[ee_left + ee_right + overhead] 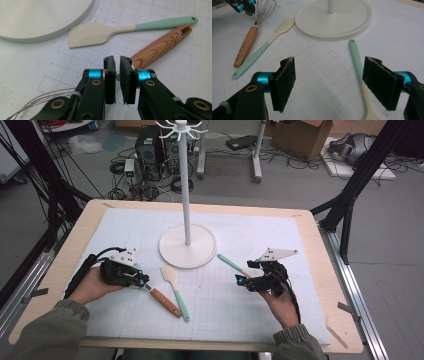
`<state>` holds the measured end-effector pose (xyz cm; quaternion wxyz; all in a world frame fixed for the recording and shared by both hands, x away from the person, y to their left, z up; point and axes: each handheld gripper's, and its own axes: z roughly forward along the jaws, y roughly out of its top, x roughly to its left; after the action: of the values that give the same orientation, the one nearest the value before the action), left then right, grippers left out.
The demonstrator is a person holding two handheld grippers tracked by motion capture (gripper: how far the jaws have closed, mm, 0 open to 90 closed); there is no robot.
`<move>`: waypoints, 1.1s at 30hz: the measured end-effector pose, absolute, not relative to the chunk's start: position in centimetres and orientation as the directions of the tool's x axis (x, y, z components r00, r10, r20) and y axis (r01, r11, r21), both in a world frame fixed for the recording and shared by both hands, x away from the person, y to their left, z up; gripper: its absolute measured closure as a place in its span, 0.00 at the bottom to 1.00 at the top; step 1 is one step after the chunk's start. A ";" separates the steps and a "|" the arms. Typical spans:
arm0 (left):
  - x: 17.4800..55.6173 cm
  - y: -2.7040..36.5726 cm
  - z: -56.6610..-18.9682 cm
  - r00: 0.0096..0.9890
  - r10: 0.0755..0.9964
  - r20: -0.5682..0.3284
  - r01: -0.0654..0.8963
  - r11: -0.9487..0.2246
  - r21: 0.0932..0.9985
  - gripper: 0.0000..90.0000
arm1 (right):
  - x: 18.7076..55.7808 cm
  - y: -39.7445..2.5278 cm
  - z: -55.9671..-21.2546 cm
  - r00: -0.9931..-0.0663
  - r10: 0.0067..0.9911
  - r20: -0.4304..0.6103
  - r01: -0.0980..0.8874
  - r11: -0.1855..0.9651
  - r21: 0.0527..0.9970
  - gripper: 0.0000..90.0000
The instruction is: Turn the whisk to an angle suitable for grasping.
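Whisk [249, 37] lying on the bench [310, 227], wooden handle beside the spatula [107, 31], wires clenched in the left gripper [117, 75]. Right gripper [328, 85] released, jaws wide apart over a second, mint-handled utensil [358, 75]. White stand base [334, 20] just beyond both.

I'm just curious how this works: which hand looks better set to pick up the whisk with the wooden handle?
The left. Its left gripper is already at the whisk, jaws nearly shut around the wires. The right gripper stands open across the mat, beside a mint-handled utensil.
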<state>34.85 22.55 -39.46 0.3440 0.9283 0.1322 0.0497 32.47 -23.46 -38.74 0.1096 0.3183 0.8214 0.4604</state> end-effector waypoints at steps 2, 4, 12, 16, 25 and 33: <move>34.9 22.6 -39.5 0.957 0.290 -0.003 0.221 -0.723 0.655 0.96 | 32.5 -23.4 -38.7 -0.774 0.624 0.112 0.421 0.374 0.827 0.29; 35.1 22.7 -39.6 0.953 0.304 0.004 0.227 -0.722 0.653 0.97 | 32.5 -23.5 -38.8 -0.773 0.624 0.111 0.421 0.374 0.826 0.29; 36.6 23.9 -39.6 0.904 0.427 0.034 0.298 -0.685 0.665 0.99 | 32.6 -23.3 -38.9 -0.775 0.621 0.112 0.423 0.379 0.823 0.28; 37.1 24.2 -39.8 0.884 0.466 0.045 0.323 -0.676 0.663 0.99 | 32.6 -23.2 -38.9 -0.774 0.622 0.114 0.426 0.380 0.821 0.28; 37.3 24.3 -40.2 0.865 0.500 0.043 0.372 -0.697 0.613 1.00 | 32.6 -23.3 -38.9 -0.777 0.619 0.112 0.421 0.380 0.824 0.28; 36.1 25.0 -40.5 0.864 0.501 0.050 0.381 -0.717 0.584 1.00 | 32.6 -23.3 -38.8 -0.777 0.620 0.110 0.417 0.376 0.827 0.28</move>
<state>36.13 24.98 -40.51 0.2903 0.9208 0.2394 0.1027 32.55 -23.33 -38.79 0.1097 0.3153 0.8221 0.4612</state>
